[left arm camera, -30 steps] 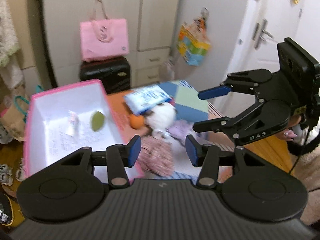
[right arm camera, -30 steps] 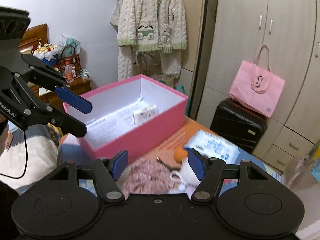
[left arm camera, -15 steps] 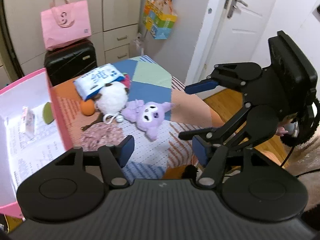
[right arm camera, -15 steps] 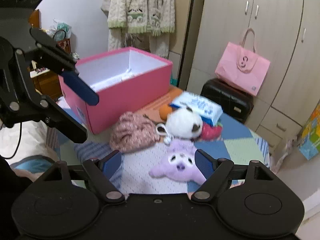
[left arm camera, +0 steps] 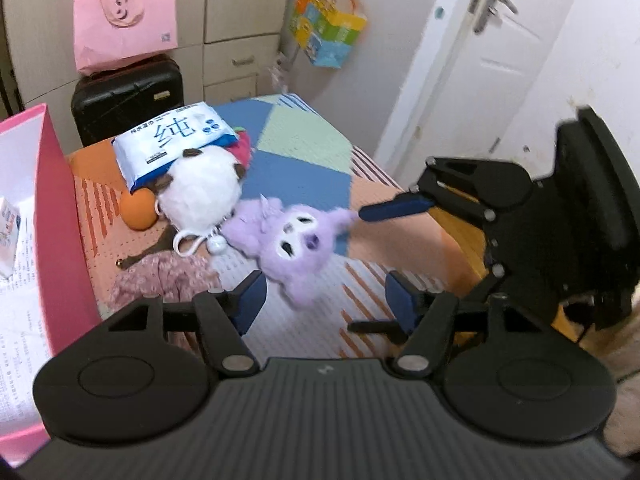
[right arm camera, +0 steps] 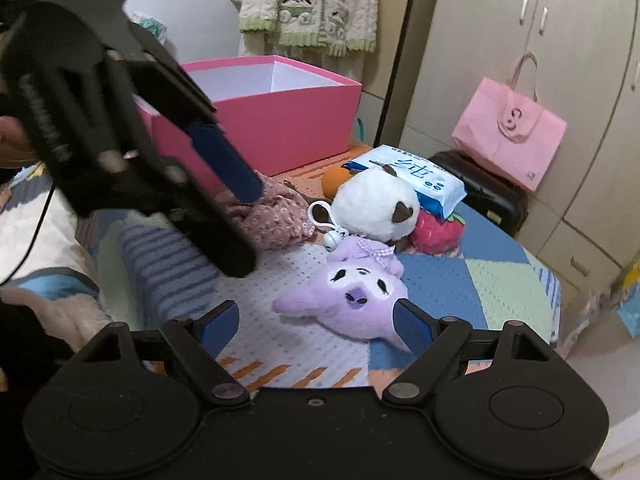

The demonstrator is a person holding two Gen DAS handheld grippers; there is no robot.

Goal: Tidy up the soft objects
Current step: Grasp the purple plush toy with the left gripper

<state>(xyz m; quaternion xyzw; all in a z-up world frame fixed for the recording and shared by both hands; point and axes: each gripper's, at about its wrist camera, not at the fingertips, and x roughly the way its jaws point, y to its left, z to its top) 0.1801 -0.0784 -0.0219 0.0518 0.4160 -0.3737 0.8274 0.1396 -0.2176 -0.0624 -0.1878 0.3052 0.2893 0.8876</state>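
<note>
Left wrist view: the left gripper (left arm camera: 322, 300) has its jaws spread with nothing between them; the purple plush (left arm camera: 294, 242) lies just ahead of the gap on the patchwork bedspread (left arm camera: 304, 148). Beyond it, ahead and to the left, are a white plush ball (left arm camera: 202, 196), an orange ball (left arm camera: 138, 210), a tissue pack (left arm camera: 176, 140) printed with the character 纯, and a pink floral cloth (left arm camera: 168, 280) just ahead of the left jaw. Left of the jaws, the pink box (left arm camera: 60, 240) holds a small white carton (left arm camera: 8, 236) and a printed sheet. To the right hangs the right gripper (left arm camera: 384, 256), jaws apart.

Right wrist view: the right gripper (right arm camera: 316, 320) has its jaws opening, empty; the purple plush (right arm camera: 352, 292) sits just ahead of them, its edge near the right pad. Only here a red strawberry plush (right arm camera: 436, 232) shows clearly, beside the white ball, and a cream cardigan (right arm camera: 312, 4) hangs behind the box, whose contents are hidden. The left gripper (right arm camera: 236, 220) crosses the upper left, blurred.
</note>
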